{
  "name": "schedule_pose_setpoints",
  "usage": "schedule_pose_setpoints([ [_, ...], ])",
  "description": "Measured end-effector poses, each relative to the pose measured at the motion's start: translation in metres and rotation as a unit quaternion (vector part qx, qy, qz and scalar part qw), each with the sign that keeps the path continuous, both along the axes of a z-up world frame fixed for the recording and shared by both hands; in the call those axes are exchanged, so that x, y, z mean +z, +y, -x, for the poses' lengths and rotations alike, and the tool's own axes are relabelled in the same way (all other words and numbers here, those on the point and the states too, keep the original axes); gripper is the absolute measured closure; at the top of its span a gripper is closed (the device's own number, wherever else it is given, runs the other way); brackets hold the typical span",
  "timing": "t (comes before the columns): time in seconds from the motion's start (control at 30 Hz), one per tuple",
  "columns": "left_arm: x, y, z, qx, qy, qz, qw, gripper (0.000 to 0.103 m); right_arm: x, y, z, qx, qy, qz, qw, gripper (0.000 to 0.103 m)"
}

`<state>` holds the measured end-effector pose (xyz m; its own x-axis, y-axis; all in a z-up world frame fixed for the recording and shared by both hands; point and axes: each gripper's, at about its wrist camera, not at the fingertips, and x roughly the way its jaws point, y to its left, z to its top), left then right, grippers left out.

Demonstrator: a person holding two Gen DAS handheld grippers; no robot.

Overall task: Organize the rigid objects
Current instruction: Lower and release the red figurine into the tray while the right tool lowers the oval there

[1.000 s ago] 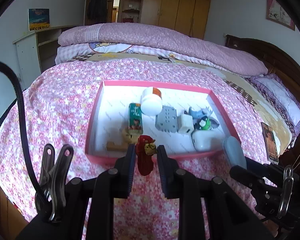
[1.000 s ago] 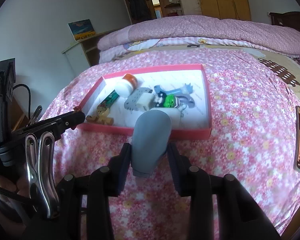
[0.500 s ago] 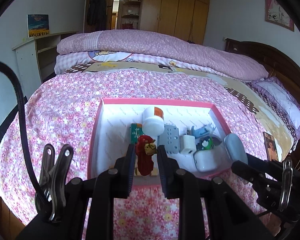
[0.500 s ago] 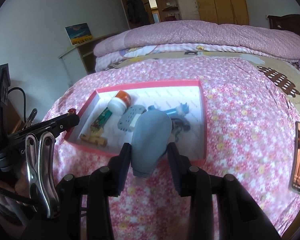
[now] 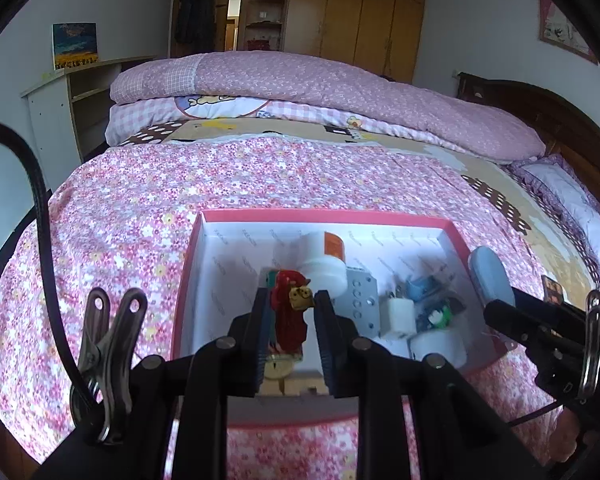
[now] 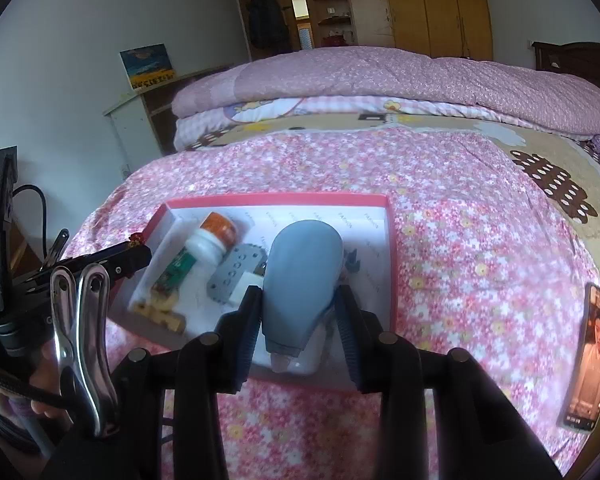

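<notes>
Both grippers had advanced over the pink tray (image 5: pixel 324 215) since the earlier frame. The left gripper (image 5: pixel 291 307) stayed clamped on a red toy (image 5: pixel 288 312) above the tray's near edge, the right gripper (image 6: pixel 299 312) on a grey-blue mouse (image 6: pixel 304 280) above its near right part. Each piece was best lowered onto bare tray floor before letting go.

Left gripper (image 5: pixel 289 312) fingers hide near part of pink tray (image 5: pixel 324 214) floor; red figure (image 5: pixel 288 312) covers green carton (image 5: pixel 269 278) almost wholly. Wooden pieces (image 5: pixel 292 384) seen only in gap between fingers. Small blue and green items (image 5: pixel 430 300) in tray too blurred to identify. Grey-blue mouse (image 6: pixel 304 276) blocks right half of tray contents in right wrist view; white object (image 6: pixel 306 360) beneath it mostly covered. Phone (image 6: pixel 590 360) screen detail too small to read.
</notes>
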<state>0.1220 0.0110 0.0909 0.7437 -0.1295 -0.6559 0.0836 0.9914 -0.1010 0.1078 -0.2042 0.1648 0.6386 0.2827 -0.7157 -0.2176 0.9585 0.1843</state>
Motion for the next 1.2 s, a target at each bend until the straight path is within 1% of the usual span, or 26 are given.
schedule_pose_setpoints([
  [0.3, -0.015, 0.007, -0.026, 0.009, 0.017, -0.008, 0.9998, 0.080, -0.014, 0.005, -0.031, -0.004, 0.013, 0.025, 1.000, 0.065],
  [0.53, -0.026, 0.009, -0.040, 0.011, 0.030, -0.009, 0.9995, 0.080, -0.023, 0.012, -0.049, -0.001, 0.019, 0.032, 0.999, 0.065],
  [0.67, -0.033, 0.008, -0.046, 0.008, 0.036, -0.009, 0.9993, 0.080, -0.028, 0.015, -0.055, 0.003, 0.025, 0.032, 0.999, 0.065],
  [0.87, -0.035, 0.007, -0.050, 0.004, 0.033, -0.007, 0.9994, 0.080, -0.036, 0.020, -0.060, 0.007, 0.031, 0.031, 0.999, 0.065],
  [1.0, -0.035, 0.006, -0.052, 0.007, 0.032, -0.008, 0.9994, 0.080, -0.037, 0.022, -0.061, 0.009, 0.025, 0.034, 0.999, 0.065],
  [1.03, -0.035, 0.006, -0.053, 0.011, 0.033, -0.009, 0.9994, 0.078, -0.037, 0.022, -0.061, 0.009, 0.025, 0.035, 0.999, 0.065],
  [1.17, -0.035, 0.007, -0.054, 0.022, 0.038, -0.014, 0.9990, 0.060, -0.037, 0.022, -0.061, 0.013, 0.026, 0.032, 0.999, 0.065],
  [1.2, -0.036, 0.008, -0.054, 0.022, 0.040, -0.012, 0.9989, 0.059, -0.037, 0.022, -0.060, 0.012, 0.027, 0.030, 0.999, 0.065],
])
